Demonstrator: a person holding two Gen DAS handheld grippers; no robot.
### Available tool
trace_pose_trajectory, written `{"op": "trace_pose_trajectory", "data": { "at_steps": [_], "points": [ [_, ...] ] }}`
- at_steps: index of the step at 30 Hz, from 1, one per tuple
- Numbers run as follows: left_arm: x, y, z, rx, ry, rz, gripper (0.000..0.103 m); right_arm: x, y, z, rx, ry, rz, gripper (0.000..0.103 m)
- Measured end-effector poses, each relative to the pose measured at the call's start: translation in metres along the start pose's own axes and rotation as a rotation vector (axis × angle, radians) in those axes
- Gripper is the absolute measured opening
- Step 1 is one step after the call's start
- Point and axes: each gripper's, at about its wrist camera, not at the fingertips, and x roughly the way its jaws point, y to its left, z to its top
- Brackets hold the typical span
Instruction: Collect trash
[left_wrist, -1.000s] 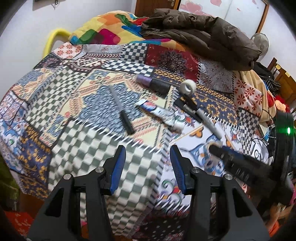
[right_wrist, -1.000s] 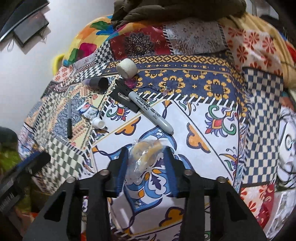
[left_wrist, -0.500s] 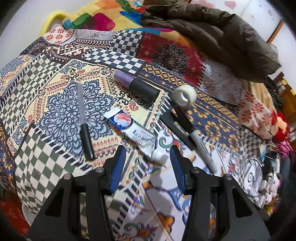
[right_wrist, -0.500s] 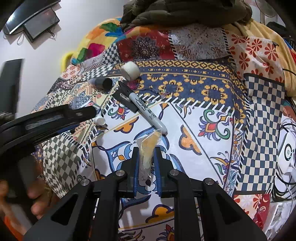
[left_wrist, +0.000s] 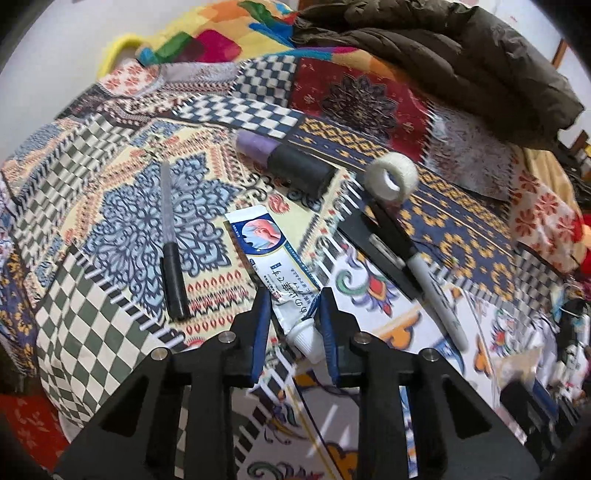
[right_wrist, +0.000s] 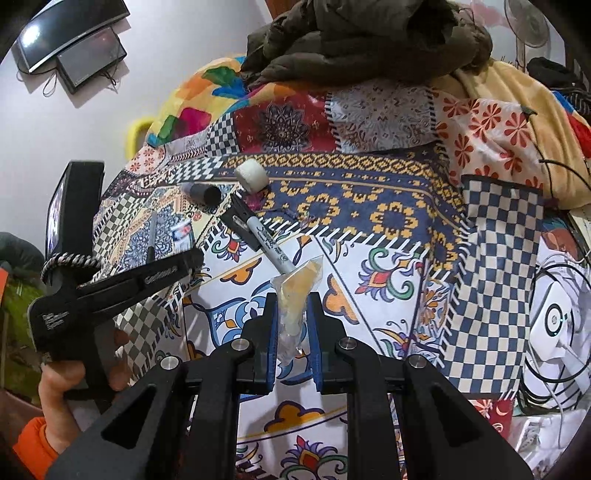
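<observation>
White tube (left_wrist: 280, 273) flat on quilt; clear wrapper (right_wrist: 295, 295) upright, pinched

A patchwork-covered bed (left_wrist: 122, 206) carries a tube (left_wrist: 273, 266), marker (left_wrist: 432, 288), tape roll (left_wrist: 391, 177), pen (left_wrist: 170, 240) and jacket (left_wrist: 443, 55).

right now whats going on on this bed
A person is clearing trash off the patchwork bedspread with two hand-held tongs. The right tongs grip a clear plastic wrapper, lifted off the cloth. The left tongs have just been closing around the cap end of a white tube that lies flat.
</observation>
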Motion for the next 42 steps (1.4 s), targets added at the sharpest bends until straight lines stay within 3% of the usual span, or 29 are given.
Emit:
{"op": "trace_pose_trajectory", "data": {
  "at_steps": [10,20,32,42],
  "points": [
    [-0.061,-0.01,-0.032,0.105,-0.014,-0.031,0.025,-0.036,0.016,0.006,-0.019,-0.03,0.021,0.014],
    [-0.166,-0.009,-0.054,0.162,-0.133,-0.067,0.025,-0.102,0.045,0.009,-0.061,-0.111,0.029,0.014],
    [-0.282,0.031,-0.094,0.143,-0.269,-0.045,0.025,-0.179,0.112,-0.013,-0.169,-0.205,0.064,0.014],
    [-0.359,0.089,-0.141,0.085,-0.362,-0.005,0.025,-0.209,0.171,-0.048,-0.259,-0.219,0.127,0.013]
  ]
}}
